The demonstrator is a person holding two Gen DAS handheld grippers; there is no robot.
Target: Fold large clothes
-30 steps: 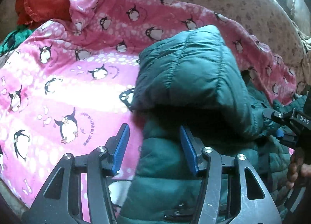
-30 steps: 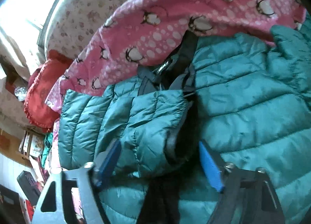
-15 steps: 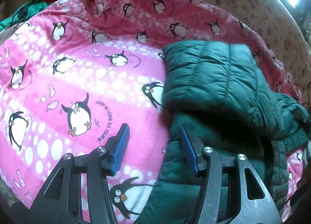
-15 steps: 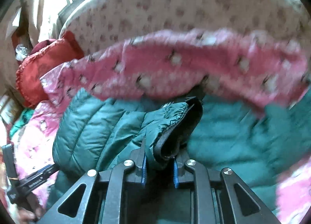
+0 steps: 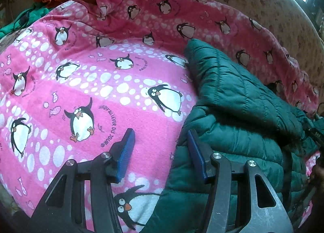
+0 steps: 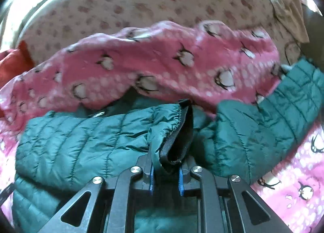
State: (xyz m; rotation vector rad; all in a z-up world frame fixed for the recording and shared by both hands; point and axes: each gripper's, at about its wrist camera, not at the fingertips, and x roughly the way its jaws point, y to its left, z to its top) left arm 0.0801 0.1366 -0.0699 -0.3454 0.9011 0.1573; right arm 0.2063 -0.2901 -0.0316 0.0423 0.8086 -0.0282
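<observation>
Folding a teal quilted jacket (image 6: 85, 144) on a pink penguin blanket (image 5: 85, 95) is under way. The right hand-held gripper (image 6: 165, 180) is clamping tighter on the jacket's dark-lined cuff (image 6: 180, 138), raised just ahead of it. The left hand-held gripper (image 5: 161, 152) hangs half open, empty, over the jacket's edge. Next, probably: carry the sleeve across the body and lay it flat.

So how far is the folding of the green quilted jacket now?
Done: one sleeve lies folded over the green quilted jacket. In hand: right gripper is closing on the black-lined edge. Left gripper is open, holding nothing. Left: other sleeve and final folds.
</observation>
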